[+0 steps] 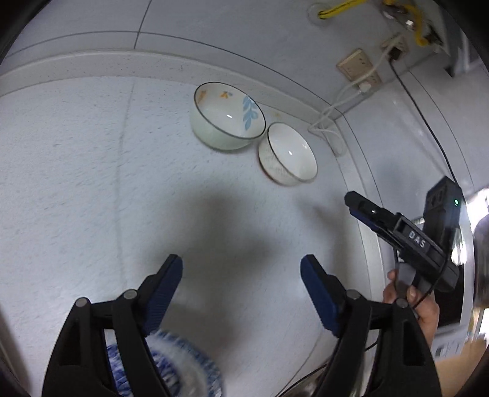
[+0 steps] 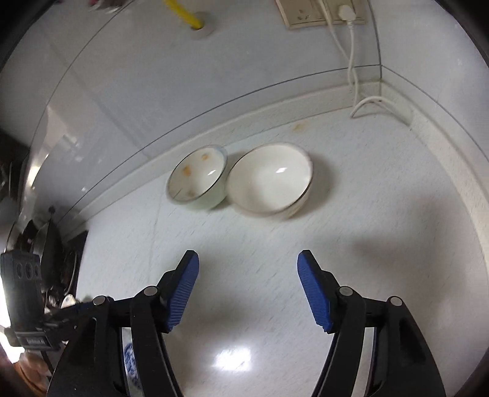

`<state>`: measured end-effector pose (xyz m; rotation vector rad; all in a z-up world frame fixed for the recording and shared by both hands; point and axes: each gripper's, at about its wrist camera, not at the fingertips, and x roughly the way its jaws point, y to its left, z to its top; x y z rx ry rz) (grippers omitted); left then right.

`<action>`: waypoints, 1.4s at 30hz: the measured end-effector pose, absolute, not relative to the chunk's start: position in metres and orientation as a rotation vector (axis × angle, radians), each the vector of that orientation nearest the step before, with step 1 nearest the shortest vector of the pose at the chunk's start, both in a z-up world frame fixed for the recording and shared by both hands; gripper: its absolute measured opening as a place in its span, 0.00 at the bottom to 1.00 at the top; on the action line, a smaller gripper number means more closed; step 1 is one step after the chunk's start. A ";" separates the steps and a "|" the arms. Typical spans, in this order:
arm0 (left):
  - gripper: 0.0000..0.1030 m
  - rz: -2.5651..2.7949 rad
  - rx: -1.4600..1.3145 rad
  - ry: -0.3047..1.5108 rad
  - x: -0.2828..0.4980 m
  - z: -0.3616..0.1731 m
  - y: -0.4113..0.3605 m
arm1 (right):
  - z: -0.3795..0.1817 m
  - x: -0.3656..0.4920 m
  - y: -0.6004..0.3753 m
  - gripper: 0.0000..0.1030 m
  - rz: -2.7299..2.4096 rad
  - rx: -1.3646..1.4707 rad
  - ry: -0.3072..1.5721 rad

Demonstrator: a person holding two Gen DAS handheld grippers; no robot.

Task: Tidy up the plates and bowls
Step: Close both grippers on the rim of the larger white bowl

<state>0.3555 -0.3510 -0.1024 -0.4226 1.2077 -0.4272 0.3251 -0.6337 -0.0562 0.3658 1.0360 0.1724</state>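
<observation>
Two bowls stand side by side near the back of the white counter (image 1: pixel 91 183). One is a bowl with blue and orange flower marks (image 1: pixel 227 117) (image 2: pixel 197 177); the other is a white bowl with a dark rim (image 1: pixel 287 154) (image 2: pixel 270 178), and they seem to touch. My left gripper (image 1: pixel 241 274) is open and holds nothing, well short of the bowls. A blue-patterned plate (image 1: pixel 183 366) (image 2: pixel 130 360) lies under its left finger, partly hidden. My right gripper (image 2: pixel 247 268) is open too, with only bare counter between its blue pads. It also shows at the right of the left wrist view, right gripper (image 1: pixel 356 204), in a hand (image 1: pixel 424 308).
A raised lip (image 2: pixel 275 113) runs along the back of the counter below the tiled wall. A white cable (image 2: pixel 354 76) drops from wall sockets (image 2: pixel 321 12) into the right corner. A yellow hose (image 2: pixel 183 15) enters the wall. Dark kitchen utensils (image 2: pixel 52 244) stand at the left.
</observation>
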 end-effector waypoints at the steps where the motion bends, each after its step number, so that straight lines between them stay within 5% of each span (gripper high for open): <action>1: 0.75 -0.420 -0.433 1.204 0.367 -0.106 -0.361 | -0.057 0.337 -0.641 0.61 0.169 0.365 1.040; 10: 0.75 -0.289 -0.502 1.214 0.462 -0.161 -0.429 | -0.100 0.436 -0.673 0.61 0.178 0.396 1.140; 14: 0.64 -0.248 -0.501 1.235 0.487 -0.179 -0.445 | -0.124 0.458 -0.675 0.58 0.174 0.392 1.178; 17: 0.54 -0.228 -0.526 1.258 0.498 -0.193 -0.455 | -0.136 0.466 -0.677 0.40 0.175 0.401 1.200; 23: 0.19 -0.291 -0.532 1.250 0.502 -0.196 -0.473 | -0.151 0.472 -0.676 0.17 0.181 0.354 1.244; 32: 0.16 -0.329 -0.485 1.290 0.467 -0.178 -0.461 | -0.141 0.427 -0.657 0.11 0.197 0.326 1.248; 42: 0.16 -0.431 -0.384 1.251 0.372 -0.104 -0.398 | -0.062 0.324 -0.600 0.11 0.196 0.290 1.150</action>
